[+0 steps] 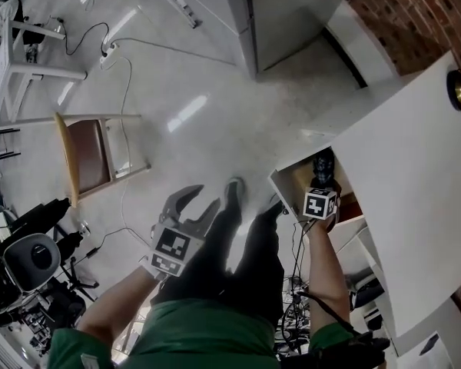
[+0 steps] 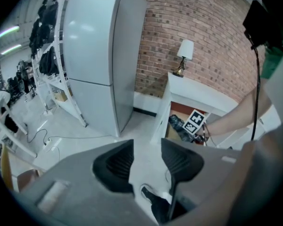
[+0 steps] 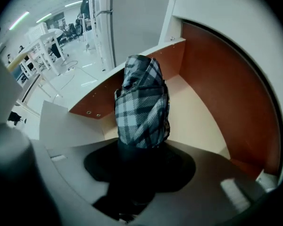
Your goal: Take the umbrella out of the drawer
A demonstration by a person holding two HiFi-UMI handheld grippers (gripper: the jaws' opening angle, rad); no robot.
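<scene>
A folded umbrella [image 3: 142, 102] in a grey and black plaid sleeve stands up out of the open drawer [image 3: 217, 79], which has red-brown walls and a pale floor. My right gripper [image 3: 140, 157] points steeply down into the drawer, its black pads closed on the umbrella's lower end. In the head view the right gripper [image 1: 323, 181] sits in the drawer [image 1: 283, 181] with the umbrella [image 1: 323, 162] just beyond its marker cube. My left gripper [image 1: 196, 204] hangs over the floor to the left, away from the drawer, open and holding nothing. The left gripper [image 2: 147, 161] shows only floor between its pads.
The drawer belongs to a white cabinet [image 1: 415, 175] against a brick wall [image 2: 217, 46], with a lamp [image 2: 185, 51] on top. A tall grey cupboard [image 2: 104, 55] stands to its left. A wooden chair [image 1: 92, 156] and floor cables [image 1: 123, 68] lie farther left. My legs [image 1: 238, 244] are below.
</scene>
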